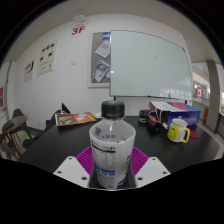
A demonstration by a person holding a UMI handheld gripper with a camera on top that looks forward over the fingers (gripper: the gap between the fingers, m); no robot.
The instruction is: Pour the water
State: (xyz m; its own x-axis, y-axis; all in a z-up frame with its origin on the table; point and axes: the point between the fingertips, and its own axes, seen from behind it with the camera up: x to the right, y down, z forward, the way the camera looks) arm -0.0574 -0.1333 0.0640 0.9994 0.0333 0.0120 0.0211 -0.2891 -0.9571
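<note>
Here, near to far:
Hand-held gripper (109, 172): lower centre, fingers clenched on the bottle, magenta pads pressing its sides.
Water bottle (110, 145): upright, long axis vertical, capped, between the fingers.
Yellow mug (178, 130): right of frame, on the worktop (60, 140), well beyond the fingers; likely the pour target.
Whiteboard (150, 62): far wall.

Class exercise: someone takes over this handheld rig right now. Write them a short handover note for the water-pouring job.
Tool: shut on the water bottle, which is upright with its dark cap still on.
Yellow mug: on the dark table, well beyond the fingers, near a coloured box.
Done: bottle grasped.
Left: take the cap off, carry the bottle to the mug, which is probably the target, and pour.
</note>
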